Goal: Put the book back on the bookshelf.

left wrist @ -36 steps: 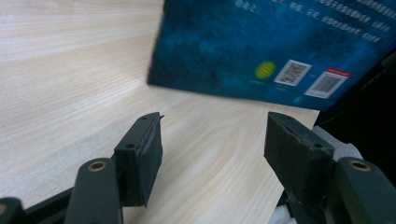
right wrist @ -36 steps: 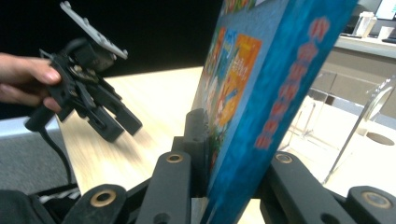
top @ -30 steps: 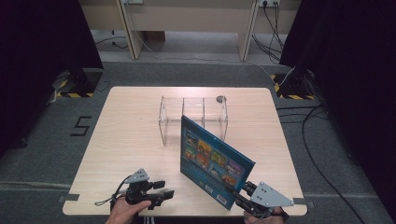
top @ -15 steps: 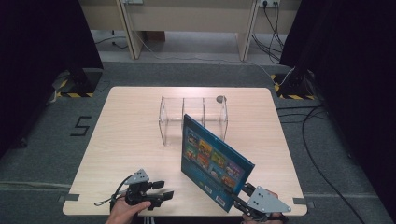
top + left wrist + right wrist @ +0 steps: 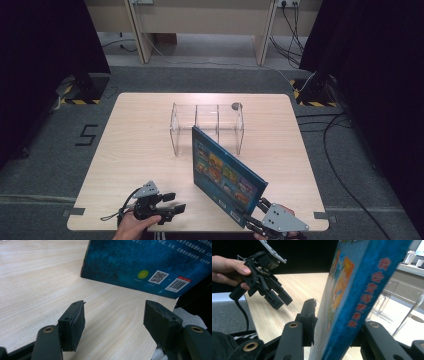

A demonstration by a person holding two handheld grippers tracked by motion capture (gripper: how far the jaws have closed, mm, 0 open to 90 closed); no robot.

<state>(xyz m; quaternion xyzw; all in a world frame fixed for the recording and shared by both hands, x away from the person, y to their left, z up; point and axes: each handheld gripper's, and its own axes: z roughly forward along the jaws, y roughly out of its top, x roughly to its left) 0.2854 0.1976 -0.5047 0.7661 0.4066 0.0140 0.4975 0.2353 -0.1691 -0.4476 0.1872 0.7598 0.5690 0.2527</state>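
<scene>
Slightly nearer the clear rack point(image 5: 207, 127) now, the stiff, slick book point(image 5: 225, 175) stands tilted, right gripper point(image 5: 260, 212) clamping its lower corner; left gripper point(image 5: 172, 202) gapes empty above the counter point(image 5: 140, 135).

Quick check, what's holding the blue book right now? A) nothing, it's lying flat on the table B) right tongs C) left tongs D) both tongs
B: in the right gripper view the right tongs are shut on the blue book with a jaw on each cover, and the book stands tilted up off the table; the left tongs are open with only tabletop between them.
</scene>
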